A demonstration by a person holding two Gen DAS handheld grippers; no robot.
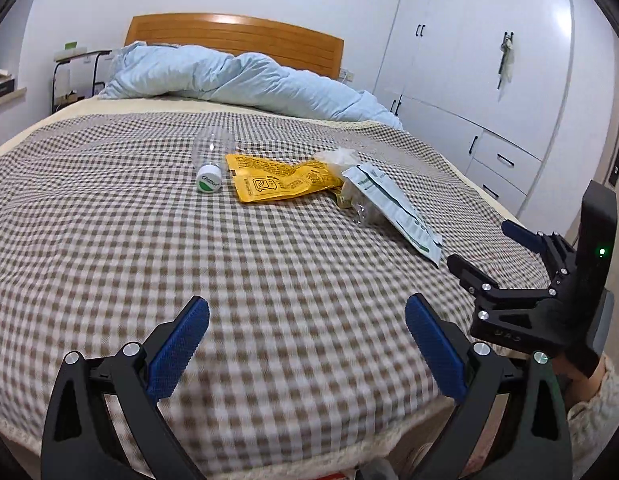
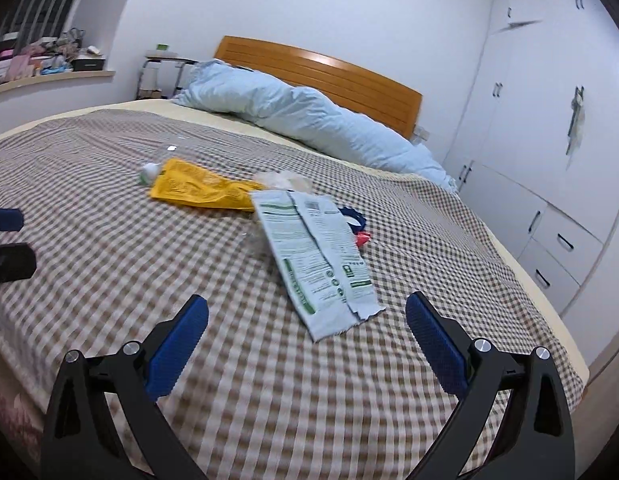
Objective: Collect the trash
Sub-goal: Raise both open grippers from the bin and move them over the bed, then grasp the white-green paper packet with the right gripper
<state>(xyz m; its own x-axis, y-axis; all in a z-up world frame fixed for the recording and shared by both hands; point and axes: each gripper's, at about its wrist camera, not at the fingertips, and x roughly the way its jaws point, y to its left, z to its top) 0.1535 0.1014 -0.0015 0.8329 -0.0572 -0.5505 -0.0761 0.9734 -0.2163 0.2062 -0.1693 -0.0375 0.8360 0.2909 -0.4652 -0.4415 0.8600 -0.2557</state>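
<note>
- Left gripper (image 1: 307,354): jaws spread wide, nothing between them, held above the near part of the bed (image 1: 109,248).
- Right gripper (image 2: 307,354): jaws also wide apart and empty. It shows in the left wrist view too, off to the right of the left jaws, over the bed's right edge.
- Bed surface: brown-and-white checked blanket, cream border along the edges.
- Trash is clustered mid-bed, ahead of both jaw pairs and well clear of them.
- Clear plastic bottle (image 1: 210,160): lying on its side, white-and-green cap pointing toward the left jaws, ahead and slightly left of them.
- Yellow wrapper (image 1: 279,179): flat, just right of the bottle, straight ahead of the left jaws.
- White-and-green packet (image 2: 315,258): closest item to the right jaws, directly ahead of their gap; far end overlaps the yellow wrapper.
- Crumpled clear plastic (image 2: 283,179) beyond the packet; small red and blue scraps (image 2: 359,228) peek out at the packet's right edge, too small to identify.
- Far beyond the jaws: bunched light-blue duvet (image 1: 245,80) against a wooden headboard (image 1: 237,36).
- Right of the jaws: white built-in wardrobe (image 1: 489,80) with black handles and drawers.
- Far left: small side table (image 1: 75,68) by the bed; cluttered window ledge (image 2: 49,68).
</note>
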